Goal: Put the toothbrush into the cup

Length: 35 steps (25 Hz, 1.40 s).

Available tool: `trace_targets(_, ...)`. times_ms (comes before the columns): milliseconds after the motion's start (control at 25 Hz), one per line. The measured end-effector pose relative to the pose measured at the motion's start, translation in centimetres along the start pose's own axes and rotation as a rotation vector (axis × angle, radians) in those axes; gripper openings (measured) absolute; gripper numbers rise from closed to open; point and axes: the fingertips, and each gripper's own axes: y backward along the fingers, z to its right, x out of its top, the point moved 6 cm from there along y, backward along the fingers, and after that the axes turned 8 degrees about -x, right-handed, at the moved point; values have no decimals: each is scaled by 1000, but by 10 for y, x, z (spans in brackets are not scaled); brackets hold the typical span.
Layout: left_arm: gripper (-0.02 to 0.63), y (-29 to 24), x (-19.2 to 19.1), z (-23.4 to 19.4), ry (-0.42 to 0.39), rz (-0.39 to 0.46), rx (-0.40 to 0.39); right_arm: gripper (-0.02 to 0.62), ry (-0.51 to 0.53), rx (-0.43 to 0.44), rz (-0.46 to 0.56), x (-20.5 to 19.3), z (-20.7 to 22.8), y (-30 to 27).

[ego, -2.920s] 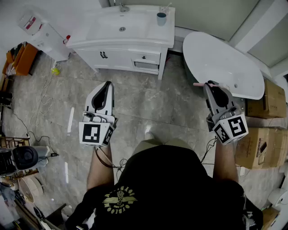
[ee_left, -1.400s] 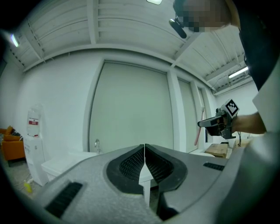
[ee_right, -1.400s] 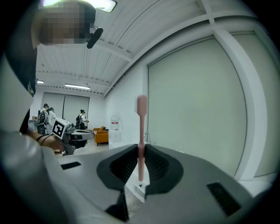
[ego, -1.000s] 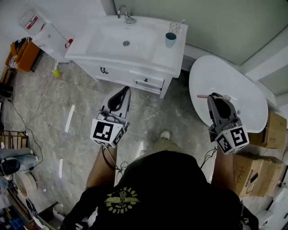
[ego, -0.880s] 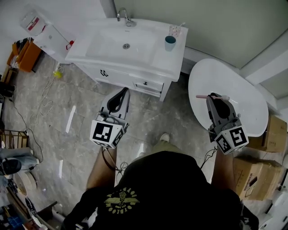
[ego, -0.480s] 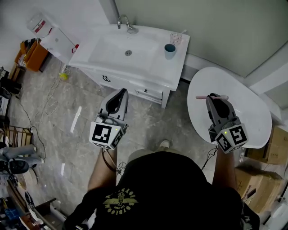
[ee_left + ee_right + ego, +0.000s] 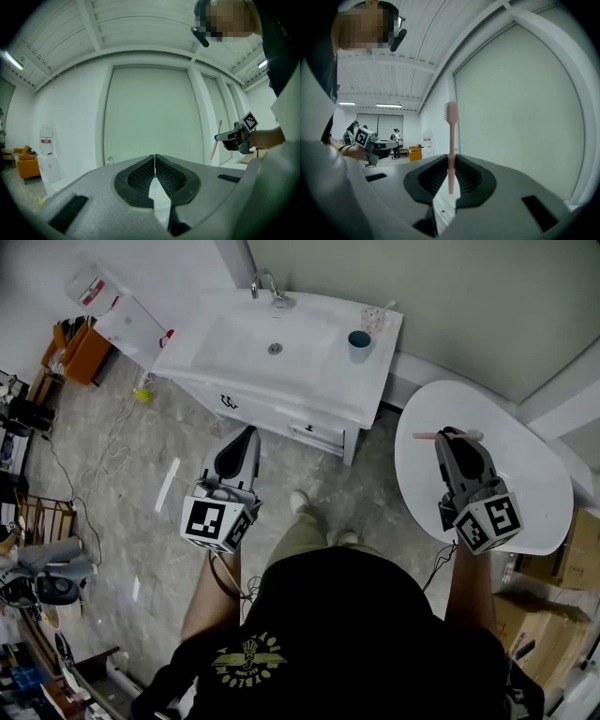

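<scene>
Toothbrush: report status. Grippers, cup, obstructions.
Left gripper shut, empty. Right gripper shut on pink toothbrush, held crosswise over the white round table. Blue cup on the sink counter, not reached yet; a clear glass stands beside it.

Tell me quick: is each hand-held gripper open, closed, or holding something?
Left hand-held gripper: closed, nothing between its jaws.
Right hand-held gripper: closed on the pink toothbrush.

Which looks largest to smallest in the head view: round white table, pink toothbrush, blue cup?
1. round white table
2. pink toothbrush: long but thin, and nearer the camera, so this place is unsure
3. blue cup
</scene>
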Motion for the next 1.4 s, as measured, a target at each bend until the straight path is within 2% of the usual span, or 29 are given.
trace_targets(400, 12, -30, 5, -25, -3, 38, -60, 51, 20, -74, -5, 5, 3, -8)
trace_targets(560, 12, -54, -2, -39, 2, 29, -96, 51, 20, -107, -11, 6, 8, -24)
trace_targets(760, 12, -86, -9, -71, 9, 16, -123, 51, 11, -136, -27, 5, 15, -59)
trace_targets(1120, 12, -140, -11, -136, 14, 15, -155, 51, 13, -140, -35, 9, 18, -137)
trace_targets(1400, 12, -178, -10, -178, 2, 27, -217, 51, 25, -187, -35, 16, 17, -186)
